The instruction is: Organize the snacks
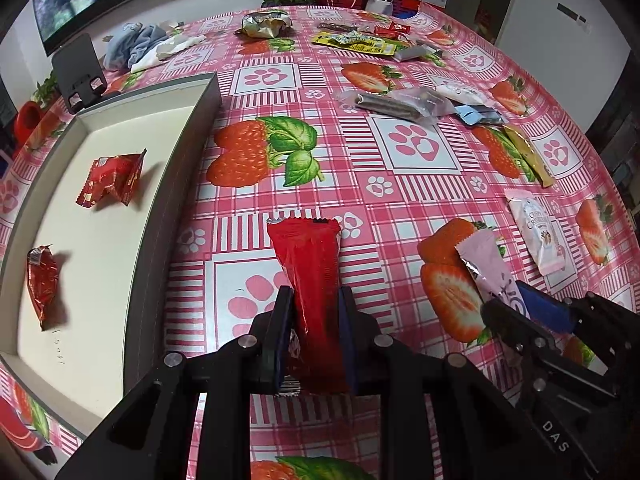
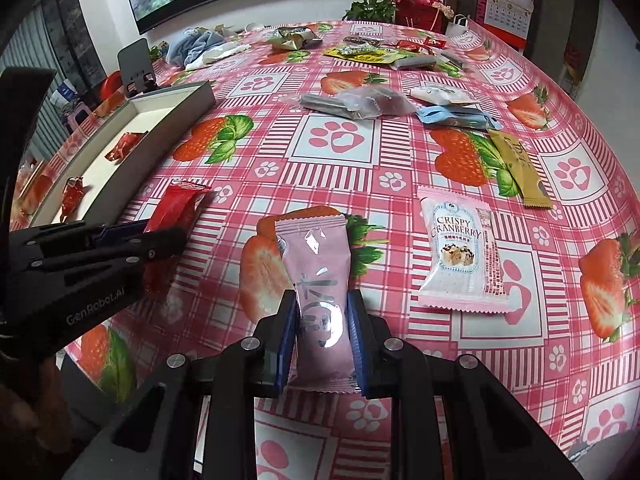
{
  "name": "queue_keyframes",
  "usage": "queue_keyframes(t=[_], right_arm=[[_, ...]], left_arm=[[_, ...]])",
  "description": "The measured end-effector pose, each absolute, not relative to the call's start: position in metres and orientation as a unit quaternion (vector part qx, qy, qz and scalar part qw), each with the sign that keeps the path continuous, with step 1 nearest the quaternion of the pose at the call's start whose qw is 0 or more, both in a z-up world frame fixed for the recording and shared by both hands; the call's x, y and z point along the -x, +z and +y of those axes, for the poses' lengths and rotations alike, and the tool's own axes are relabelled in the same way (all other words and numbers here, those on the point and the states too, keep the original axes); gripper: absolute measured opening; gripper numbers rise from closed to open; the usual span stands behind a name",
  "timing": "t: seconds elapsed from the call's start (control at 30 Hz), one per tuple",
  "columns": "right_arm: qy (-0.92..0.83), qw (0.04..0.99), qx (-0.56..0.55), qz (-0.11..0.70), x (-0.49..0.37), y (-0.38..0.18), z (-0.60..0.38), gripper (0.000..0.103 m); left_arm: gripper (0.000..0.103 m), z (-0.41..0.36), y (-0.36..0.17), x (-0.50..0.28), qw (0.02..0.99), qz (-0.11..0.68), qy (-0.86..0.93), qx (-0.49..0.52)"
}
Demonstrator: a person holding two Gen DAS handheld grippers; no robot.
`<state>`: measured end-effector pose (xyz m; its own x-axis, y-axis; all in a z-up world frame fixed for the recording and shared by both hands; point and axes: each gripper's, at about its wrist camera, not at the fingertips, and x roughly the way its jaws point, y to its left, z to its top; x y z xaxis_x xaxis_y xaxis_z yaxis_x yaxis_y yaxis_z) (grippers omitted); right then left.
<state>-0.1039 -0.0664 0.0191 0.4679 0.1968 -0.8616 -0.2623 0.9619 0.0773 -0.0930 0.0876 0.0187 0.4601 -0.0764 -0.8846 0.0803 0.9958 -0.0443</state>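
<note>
My left gripper (image 1: 315, 300) is shut on a long red snack packet (image 1: 310, 276) and holds it just right of a grey box with a white floor (image 1: 176, 160). Two red wrapped snacks (image 1: 110, 180) (image 1: 42, 284) lie inside that box. My right gripper (image 2: 322, 304) is shut on a pink snack packet (image 2: 318, 272) over the strawberry tablecloth. The right gripper also shows in the left wrist view (image 1: 516, 300), the left gripper in the right wrist view (image 2: 160, 236).
A Crispy Cranberry packet (image 2: 460, 252), a gold sachet (image 2: 520, 172), blue packets (image 2: 456, 116), clear-wrapped bars (image 2: 356, 106) and yellow and red snacks (image 2: 372, 54) lie across the table. Blue cloth (image 2: 196, 48), a phone stand (image 2: 136, 66) and flowers (image 2: 416, 4) sit at the far edge.
</note>
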Motion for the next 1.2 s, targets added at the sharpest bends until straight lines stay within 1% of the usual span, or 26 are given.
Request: queue_keyframes(t=[0.8,1.2], right_arm=[[0.124,0.853,0.043,0.505,0.106,0.019,-0.063,0.026],[0.124,0.855,0.021,0.504,0.108,0.021,-0.069,0.026]], left_arm=[[0.024,0.088,0.019,0.096,0.853,0.52,-0.042,-0.008],[0.024,0.091,0.02,0.106,0.852,0.522,-0.037,-0.007]])
